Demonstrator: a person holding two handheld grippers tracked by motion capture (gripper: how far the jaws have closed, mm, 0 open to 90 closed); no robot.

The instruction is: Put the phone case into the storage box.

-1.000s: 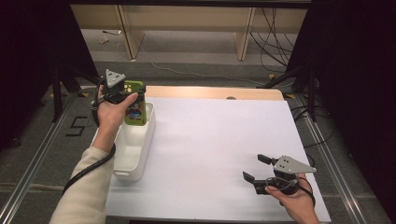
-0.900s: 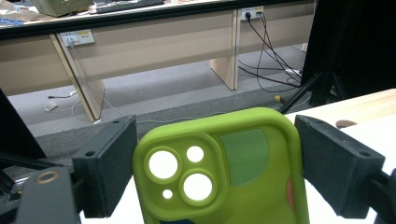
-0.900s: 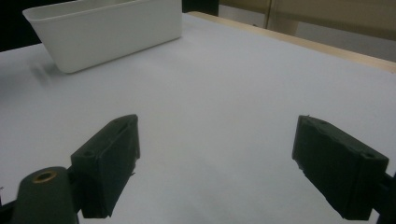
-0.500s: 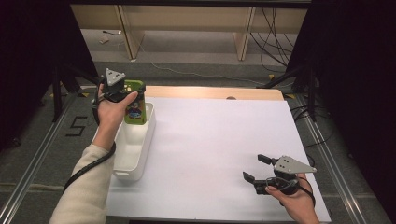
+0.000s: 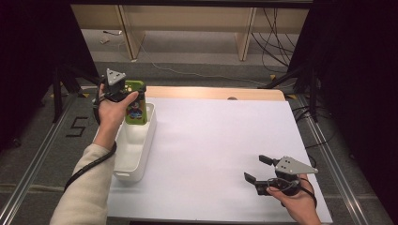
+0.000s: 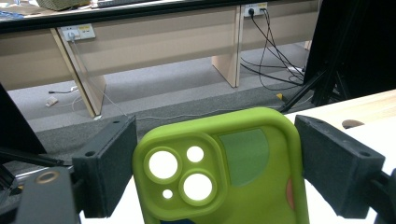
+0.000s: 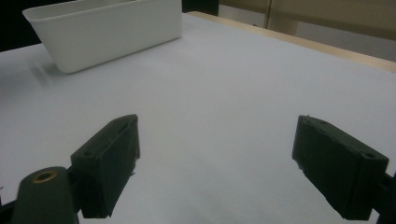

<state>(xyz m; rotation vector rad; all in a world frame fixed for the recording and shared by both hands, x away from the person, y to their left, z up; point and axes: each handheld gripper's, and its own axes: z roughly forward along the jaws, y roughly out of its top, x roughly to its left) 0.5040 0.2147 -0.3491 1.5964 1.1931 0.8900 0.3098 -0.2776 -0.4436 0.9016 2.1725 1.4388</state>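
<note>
White tabletop (image 5: 220, 154), unchanged over the last second.
Left gripper (image 5: 133, 96) pinches a lime-green rubbery phone case (image 6: 224, 172) over the white plastic bin (image 5: 133, 154), upper left, release pending; right gripper (image 5: 258, 169) spread, empty.

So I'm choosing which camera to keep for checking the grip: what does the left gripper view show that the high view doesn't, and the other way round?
The left gripper view shows the green phone case's camera cut-outs, with the left tongs closed on its sides. The high view shows the white bin beneath the case, the white table, and the right tongs open and empty at the near right corner. Both show the case held in the left tongs, and the floor cables.
</note>
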